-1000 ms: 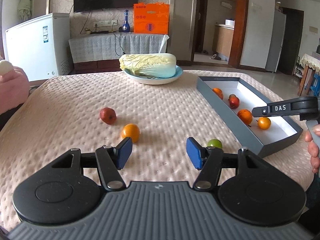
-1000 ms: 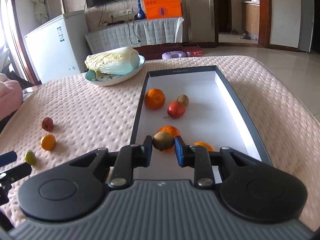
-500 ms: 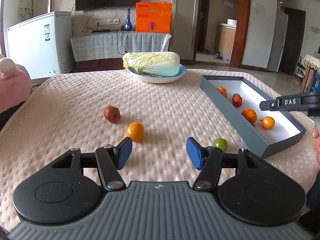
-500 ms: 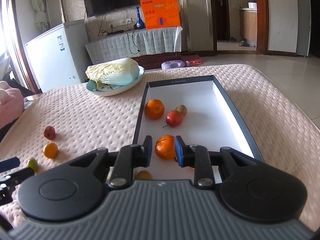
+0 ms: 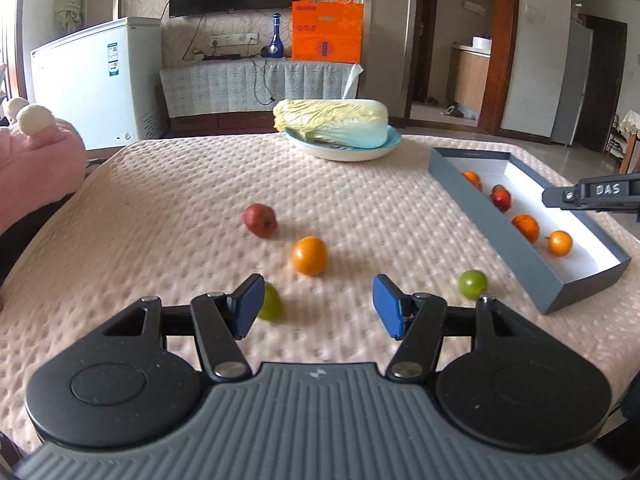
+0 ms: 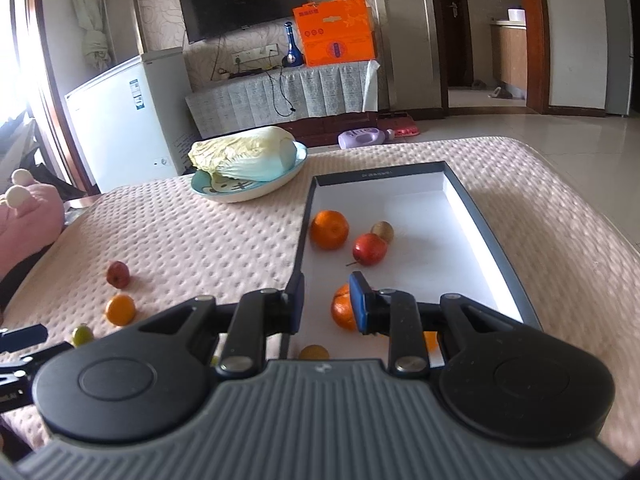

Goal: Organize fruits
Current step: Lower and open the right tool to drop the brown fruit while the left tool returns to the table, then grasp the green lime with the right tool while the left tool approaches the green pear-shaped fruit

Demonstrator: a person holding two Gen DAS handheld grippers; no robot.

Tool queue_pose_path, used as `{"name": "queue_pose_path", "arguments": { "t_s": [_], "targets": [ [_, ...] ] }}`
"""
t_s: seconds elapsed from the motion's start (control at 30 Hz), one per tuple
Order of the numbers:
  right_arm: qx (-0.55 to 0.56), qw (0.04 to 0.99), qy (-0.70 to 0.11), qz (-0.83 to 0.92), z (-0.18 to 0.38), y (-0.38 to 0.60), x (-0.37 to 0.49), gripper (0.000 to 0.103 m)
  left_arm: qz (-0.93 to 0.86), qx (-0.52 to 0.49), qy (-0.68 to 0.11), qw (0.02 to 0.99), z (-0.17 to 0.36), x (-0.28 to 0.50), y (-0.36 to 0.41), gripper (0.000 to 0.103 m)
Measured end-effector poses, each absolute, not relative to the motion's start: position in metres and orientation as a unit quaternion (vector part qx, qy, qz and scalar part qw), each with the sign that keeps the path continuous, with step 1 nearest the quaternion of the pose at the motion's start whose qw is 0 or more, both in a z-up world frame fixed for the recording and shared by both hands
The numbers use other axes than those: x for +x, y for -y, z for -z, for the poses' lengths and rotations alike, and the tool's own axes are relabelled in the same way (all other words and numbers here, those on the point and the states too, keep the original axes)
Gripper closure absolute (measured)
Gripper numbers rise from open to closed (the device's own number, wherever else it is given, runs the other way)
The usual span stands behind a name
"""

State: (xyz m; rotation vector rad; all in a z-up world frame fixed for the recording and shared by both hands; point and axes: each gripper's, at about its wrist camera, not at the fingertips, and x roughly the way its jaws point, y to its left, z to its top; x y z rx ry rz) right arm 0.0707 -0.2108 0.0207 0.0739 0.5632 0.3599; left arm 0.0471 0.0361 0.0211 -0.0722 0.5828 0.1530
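Right wrist view alone shows a brown fruit (image 6: 313,353) at the box's (image 6: 496,240) near end. The right tongs (image 6: 326,302) are nearly closed and empty, and the left tongs (image 5: 318,306) are open over bare bench (image 5: 160,220).

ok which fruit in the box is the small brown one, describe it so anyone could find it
Start at the long grey box with the white floor, on the table's right side. Near its far end sit an orange and a red apple. The brown fruit touches the apple's far side: the smallest there, dull tan.
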Motion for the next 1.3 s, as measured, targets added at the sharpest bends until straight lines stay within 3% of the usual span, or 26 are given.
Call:
{"name": "queue_pose_path", "arguments": {
  "t_s": [0.77, 1.3],
  "targets": [
    [-0.024, 0.936, -0.279, -0.213, -0.015, 0.180, 0.060, 0.074, -0.099, -0.060, -0.284, 0.952, -0.018, 0.049, -0.067, 0.037],
    [0.002, 0.929, -0.283, -0.237, -0.017, 0.168, 0.061, 0.074, -0.104, -0.053, -0.299, 0.947, -0.010, 0.053, -0.071, 0.035]
  ]
}}
